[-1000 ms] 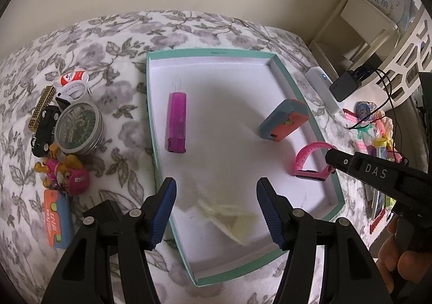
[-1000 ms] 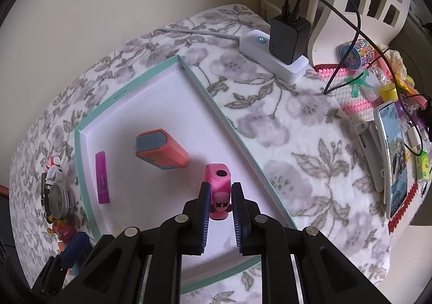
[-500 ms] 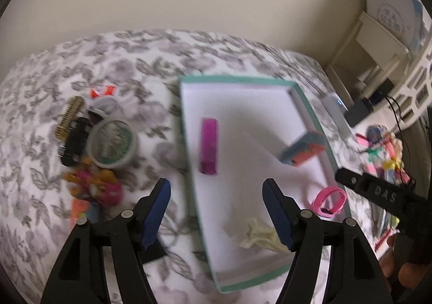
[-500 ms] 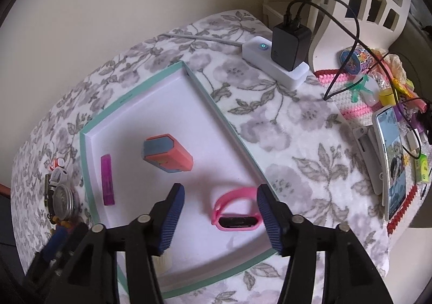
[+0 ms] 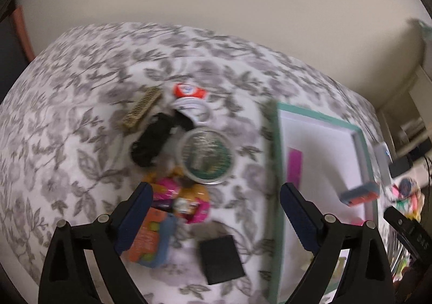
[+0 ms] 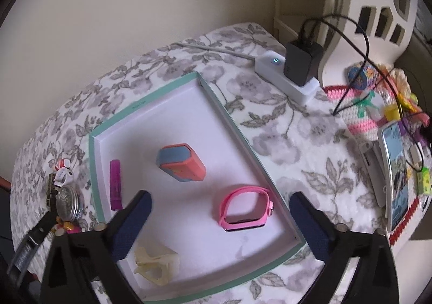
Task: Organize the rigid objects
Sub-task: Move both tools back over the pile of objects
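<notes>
A teal-rimmed white tray (image 6: 229, 120) holds a pink watch (image 6: 244, 209), an orange-and-blue block (image 6: 181, 162), a magenta lighter (image 6: 115, 185) and a crumpled tissue (image 6: 155, 263). My right gripper (image 6: 220, 220) is open and empty above the tray, the watch between its fingers' line. My left gripper (image 5: 216, 212) is open and empty over a pile left of the tray (image 5: 275, 169): a round tin (image 5: 206, 159), a black toy car (image 5: 152, 146), a pink-and-orange toy (image 5: 186, 197), an orange-and-blue card (image 5: 149, 239), a black square (image 5: 220, 259) and a tan comb (image 5: 141, 112).
A white power strip with a black charger (image 6: 293, 71) lies behind the tray on the floral cloth. A phone (image 6: 395, 177), cables and crocheted items crowd the right edge. A white chair (image 6: 372, 6) stands at the back right.
My right gripper opened and let the pink watch down in the tray, then pulled back. My left gripper swung left from the tray to over the pile of small objects.
</notes>
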